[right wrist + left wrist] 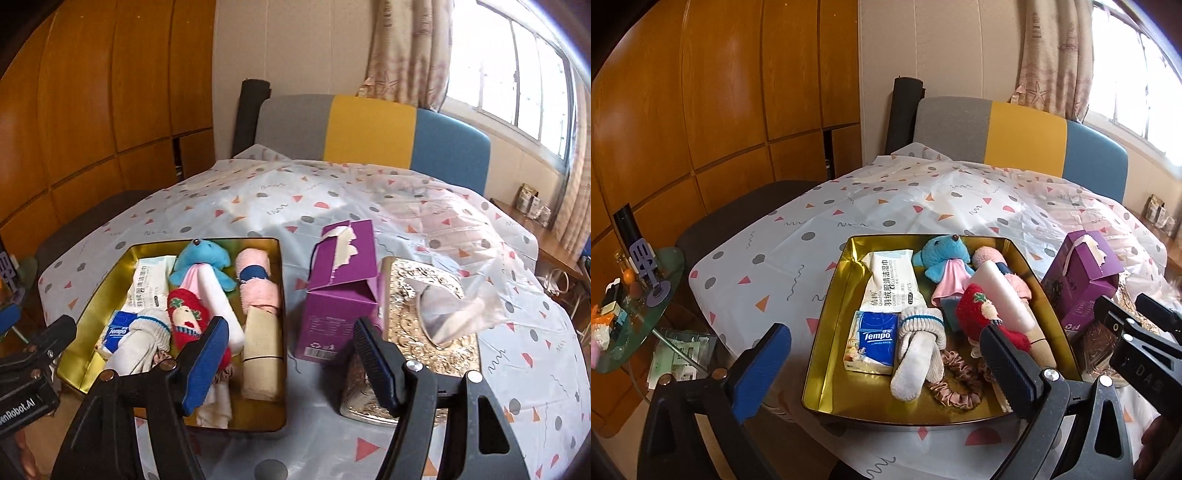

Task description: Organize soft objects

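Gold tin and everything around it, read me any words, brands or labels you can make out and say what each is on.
"Tempo": blue tissue pack in the gold tin.
"CLEANING WIPES", beside Chinese print: white wipes pack.
"enRobot.AI", cut off: left gripper.
Purple box: print unreadable.

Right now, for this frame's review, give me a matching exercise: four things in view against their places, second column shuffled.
Things:
1. blue plush toy
2. Tempo tissue pack
3. purple cardboard box
4. pink satin scrunchie

Places:
A. on the tablecloth, right of the gold tin
B. tin's far end
C. tin's near-left area
D. tin's near end, beside the white sock

Pairs: 1-B, 2-C, 3-A, 4-D
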### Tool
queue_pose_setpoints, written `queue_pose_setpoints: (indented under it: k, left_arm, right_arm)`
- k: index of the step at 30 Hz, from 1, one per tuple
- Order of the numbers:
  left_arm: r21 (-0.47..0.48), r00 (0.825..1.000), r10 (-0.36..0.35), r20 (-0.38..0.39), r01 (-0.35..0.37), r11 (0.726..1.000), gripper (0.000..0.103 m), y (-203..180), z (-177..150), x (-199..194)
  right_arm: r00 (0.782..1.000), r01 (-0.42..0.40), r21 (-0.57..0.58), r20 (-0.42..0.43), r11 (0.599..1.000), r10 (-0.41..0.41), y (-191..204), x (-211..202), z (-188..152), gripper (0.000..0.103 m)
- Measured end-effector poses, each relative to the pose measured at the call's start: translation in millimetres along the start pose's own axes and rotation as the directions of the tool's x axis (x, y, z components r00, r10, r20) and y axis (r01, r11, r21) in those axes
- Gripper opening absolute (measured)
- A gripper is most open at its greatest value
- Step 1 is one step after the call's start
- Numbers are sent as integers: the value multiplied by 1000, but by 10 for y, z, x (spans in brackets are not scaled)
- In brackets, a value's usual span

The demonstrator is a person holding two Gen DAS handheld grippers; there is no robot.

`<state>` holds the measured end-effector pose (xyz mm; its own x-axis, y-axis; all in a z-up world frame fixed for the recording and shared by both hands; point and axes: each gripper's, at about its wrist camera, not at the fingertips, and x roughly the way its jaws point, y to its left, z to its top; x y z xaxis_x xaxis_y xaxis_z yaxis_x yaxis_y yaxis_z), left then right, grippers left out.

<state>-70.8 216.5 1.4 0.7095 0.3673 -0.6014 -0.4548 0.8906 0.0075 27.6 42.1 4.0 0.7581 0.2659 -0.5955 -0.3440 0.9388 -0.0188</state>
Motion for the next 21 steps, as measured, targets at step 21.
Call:
queue_pose_setpoints:
  k: [21]
  left_arm:
    - [3,998,49,33,-50,999,103,-60,1,-44]
  right_arm:
    - [1000,-17,31,-9,999,18,-30,-2,-77,71]
